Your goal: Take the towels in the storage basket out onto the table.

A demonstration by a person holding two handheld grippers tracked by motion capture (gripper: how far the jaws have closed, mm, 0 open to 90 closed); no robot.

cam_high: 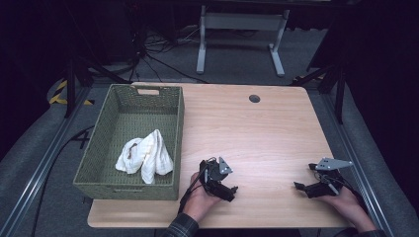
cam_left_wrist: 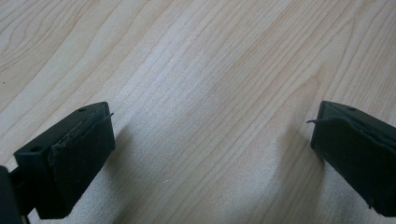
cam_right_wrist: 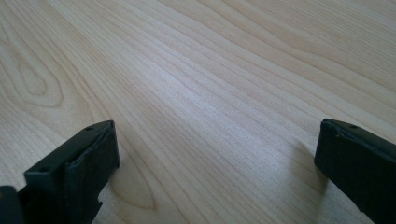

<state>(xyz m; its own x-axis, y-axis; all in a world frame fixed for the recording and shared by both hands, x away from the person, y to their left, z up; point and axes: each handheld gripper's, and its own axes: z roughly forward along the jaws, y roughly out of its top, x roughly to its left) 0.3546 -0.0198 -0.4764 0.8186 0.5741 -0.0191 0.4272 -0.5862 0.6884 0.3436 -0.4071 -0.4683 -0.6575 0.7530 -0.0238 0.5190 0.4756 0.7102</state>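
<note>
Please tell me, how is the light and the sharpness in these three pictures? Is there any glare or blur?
High view: the table is brightly lit, the room around it dark; the basket and white cloth are fairly sharp. Left gripper view: the near jaws are soft, with a pale sheen on the wood between them. Right gripper view: similar sheen mid-frame, wood grain clear, and each jaw casts a soft shadow.

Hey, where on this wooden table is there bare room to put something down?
The light wooden table is bare from the green woven basket across to its right edge, and between the two hand-held grippers, left and right. The basket's near end is crowded by a crumpled white cloth.
</note>
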